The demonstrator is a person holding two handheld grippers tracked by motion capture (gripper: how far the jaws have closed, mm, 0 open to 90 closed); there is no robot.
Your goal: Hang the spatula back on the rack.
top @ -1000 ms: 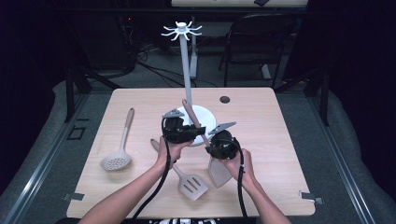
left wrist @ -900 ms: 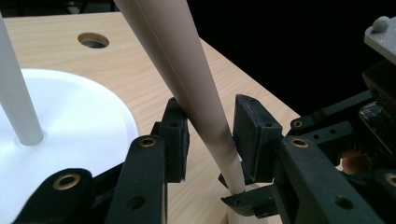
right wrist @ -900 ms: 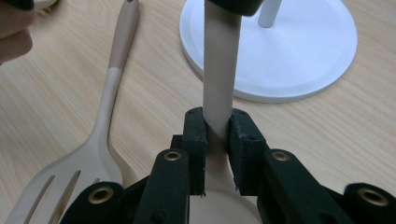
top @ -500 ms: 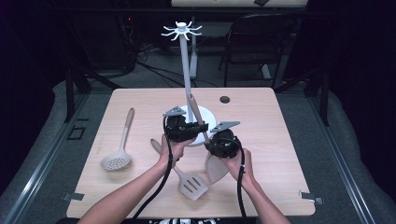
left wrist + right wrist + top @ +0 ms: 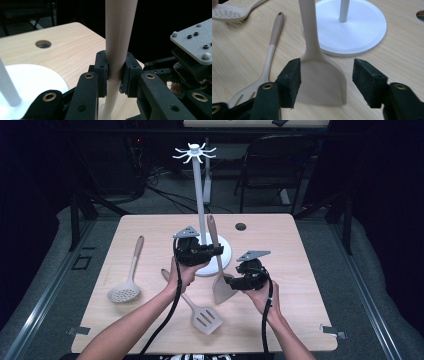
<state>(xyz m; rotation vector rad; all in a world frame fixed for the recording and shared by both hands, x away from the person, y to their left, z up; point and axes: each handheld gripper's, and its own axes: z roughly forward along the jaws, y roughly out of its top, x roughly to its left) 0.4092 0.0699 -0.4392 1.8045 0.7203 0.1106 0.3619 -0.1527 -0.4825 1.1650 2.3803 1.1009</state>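
Note:
A beige solid spatula [image 5: 219, 270] stands nearly upright above the table, handle up and blade down. My left gripper [image 5: 215, 251] is shut on its handle [image 5: 117, 50], in front of the white stand's base [image 5: 225, 251]. In the left gripper view the two pads [image 5: 101, 72] press on the handle from both sides. My right gripper [image 5: 230, 281] is open at the blade [image 5: 322, 80]. Its pads [image 5: 292, 80] sit to either side of the blade, with a clear gap on the right side.
The white utensil stand's pole [image 5: 198, 200] rises to a hook crown [image 5: 195, 153]. A slotted turner [image 5: 202, 315] lies near the front and a perforated skimmer [image 5: 127, 282] at the left. A round hole [image 5: 240, 226] is in the tabletop behind.
The spatula has swung more upright in my left gripper, its handle tip rising beside the pole. My right gripper has shifted slightly right and nearer, staying at the blade.

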